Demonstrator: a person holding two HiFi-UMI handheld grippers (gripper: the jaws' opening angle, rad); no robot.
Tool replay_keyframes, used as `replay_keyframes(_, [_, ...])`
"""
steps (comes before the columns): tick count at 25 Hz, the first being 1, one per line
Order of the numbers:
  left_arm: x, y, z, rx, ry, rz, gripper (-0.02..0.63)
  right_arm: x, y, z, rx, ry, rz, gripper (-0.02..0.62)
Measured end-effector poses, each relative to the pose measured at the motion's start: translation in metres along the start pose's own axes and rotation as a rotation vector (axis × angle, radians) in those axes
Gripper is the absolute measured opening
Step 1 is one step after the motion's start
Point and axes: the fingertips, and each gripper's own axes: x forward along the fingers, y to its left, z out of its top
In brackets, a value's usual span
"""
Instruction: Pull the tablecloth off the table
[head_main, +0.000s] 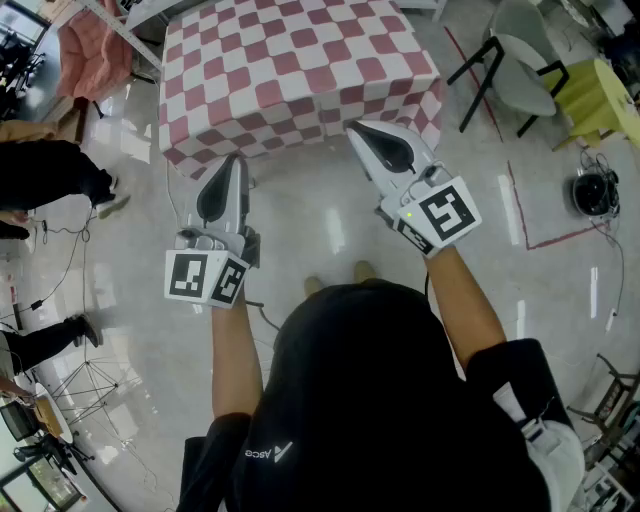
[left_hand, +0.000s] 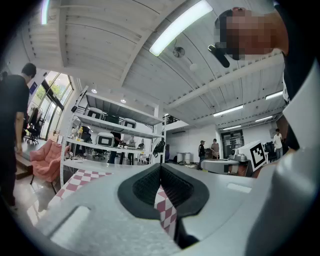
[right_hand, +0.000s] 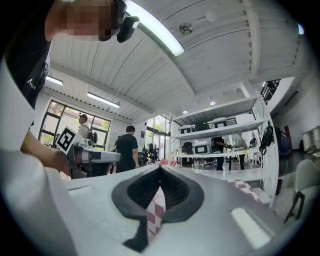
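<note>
Head view: checkered tablecloth covers desk, hem hanging on my side. My left claw and right claw each pinch hem, set apart near the corners so I can pull evenly. Both held level, I judge for a straight drag toward me.

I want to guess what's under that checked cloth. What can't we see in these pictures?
- The table under the tablecloth: head view, the cloth covers it.
- Tablecloth's far end: head view, cut off by the top edge.
- Near edge: gripper views, the left hand-held gripper and right hand-held gripper block most.
</note>
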Motion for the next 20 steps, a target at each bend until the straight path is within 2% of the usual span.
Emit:
replay_keyframes(9, [0.018, -0.014, -0.004, 0.001, 0.012, 0.022, 0.010, -0.008, -0.020, 0.002, 0.025, -0.018, 0.020, 0.000])
replay_keyframes(20, [0.050, -0.025, -0.009, 0.035, 0.027, 0.115, 0.011, -0.024, -0.072, -0.012, 0.032, 0.008, 0.043, 0.000])
